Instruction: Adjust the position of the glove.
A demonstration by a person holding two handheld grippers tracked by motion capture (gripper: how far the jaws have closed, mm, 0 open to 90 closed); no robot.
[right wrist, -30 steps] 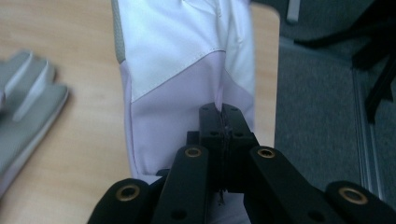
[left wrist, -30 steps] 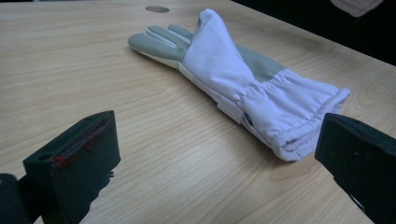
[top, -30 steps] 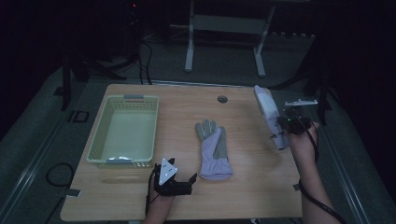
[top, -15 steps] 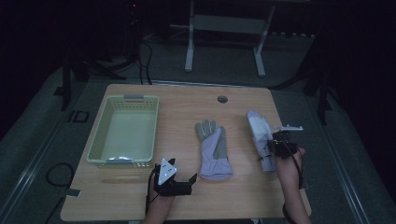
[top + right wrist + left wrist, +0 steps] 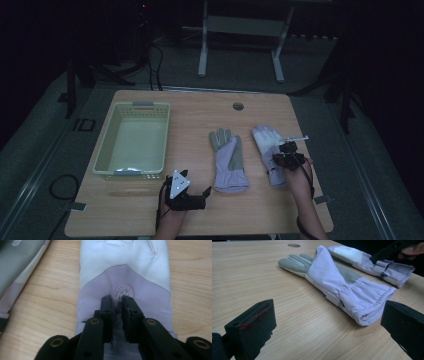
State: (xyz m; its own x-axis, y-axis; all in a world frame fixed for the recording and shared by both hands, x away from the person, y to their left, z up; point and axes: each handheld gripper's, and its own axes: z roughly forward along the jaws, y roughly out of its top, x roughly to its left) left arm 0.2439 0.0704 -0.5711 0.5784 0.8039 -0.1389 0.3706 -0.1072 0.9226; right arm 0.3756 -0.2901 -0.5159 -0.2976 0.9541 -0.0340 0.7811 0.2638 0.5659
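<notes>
A light wooden rectangular surface sits in a dark room, its near edge partly cut off at the bottom of the high view, where the person's forearms enter. A pale green perforated plastic basket stands on the left half, close to the left edge, with bare wood behind it. At the middle lies a lilac fabric glove with a grey palm, flat, fingers pointing away, cuff toward the person. Just to its right, apart from it, lies a second lilac glove with a white back and a round logo, near the right edge; its cuff is hidden under the right gripper. In the right gripper view, this gripper has its jaws a narrow gap apart over the logo; they have just been opening, and the glove lies below them, not pinched. The left gripper rests near the front edge, its jaws spread wide with bare wood between them and the grey-palmed glove's cuff just ahead. A small round hole marks the far side.
</notes>
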